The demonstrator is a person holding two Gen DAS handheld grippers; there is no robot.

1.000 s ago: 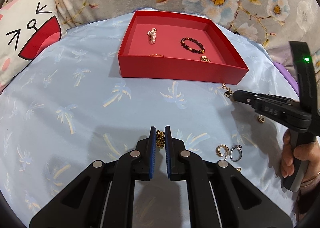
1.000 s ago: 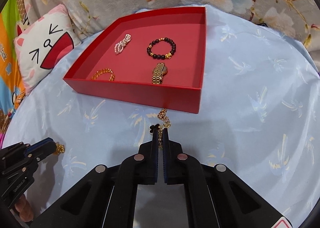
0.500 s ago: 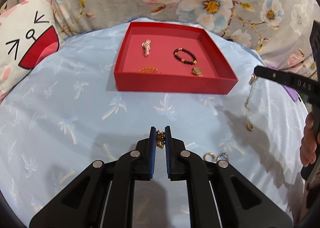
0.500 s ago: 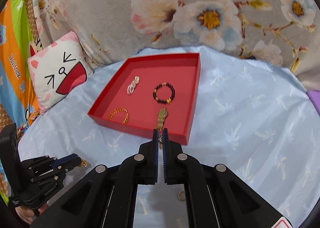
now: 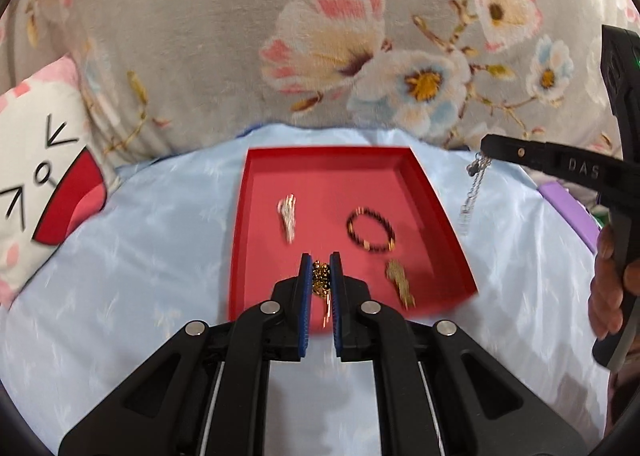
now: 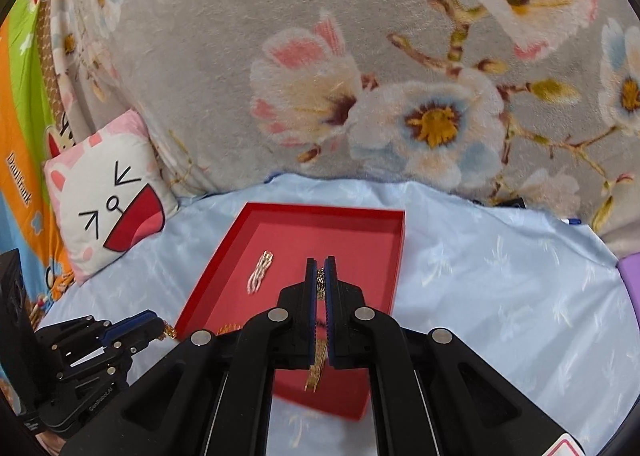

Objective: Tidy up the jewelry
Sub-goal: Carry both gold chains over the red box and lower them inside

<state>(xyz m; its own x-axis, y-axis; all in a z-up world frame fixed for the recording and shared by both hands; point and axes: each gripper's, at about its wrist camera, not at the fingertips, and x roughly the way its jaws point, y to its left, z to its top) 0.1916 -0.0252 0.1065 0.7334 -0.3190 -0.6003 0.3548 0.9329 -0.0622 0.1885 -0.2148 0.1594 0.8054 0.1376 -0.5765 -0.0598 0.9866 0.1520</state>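
Observation:
A red tray (image 5: 240, 224) (image 6: 394, 256) lies on the light blue cloth. In it are a pearl piece (image 5: 288, 214) (image 6: 260, 272), a dark bead bracelet (image 5: 370, 230) and a gold watch-like band (image 5: 400, 284). My left gripper (image 5: 320, 276) is shut on a small gold chain (image 5: 320, 280), held above the tray's near edge. My right gripper (image 6: 320, 276) is shut on a thin gold necklace (image 6: 320, 278) over the tray; in the left wrist view the necklace (image 5: 474, 188) hangs from its fingertips (image 5: 490, 144) beside the tray's right wall.
A white cat-face cushion (image 5: 40, 184) (image 6: 108, 200) lies left of the tray. A grey flowered blanket (image 5: 320, 36) rises behind it. A purple object (image 5: 568, 208) sits at the right edge. The light blue cloth (image 6: 500, 276) spreads around the tray.
Both grippers have risen and moved forward toward the tray with their chains. The necklace has come off the cloth and now hangs free. The rings on the cloth have dropped out of view.

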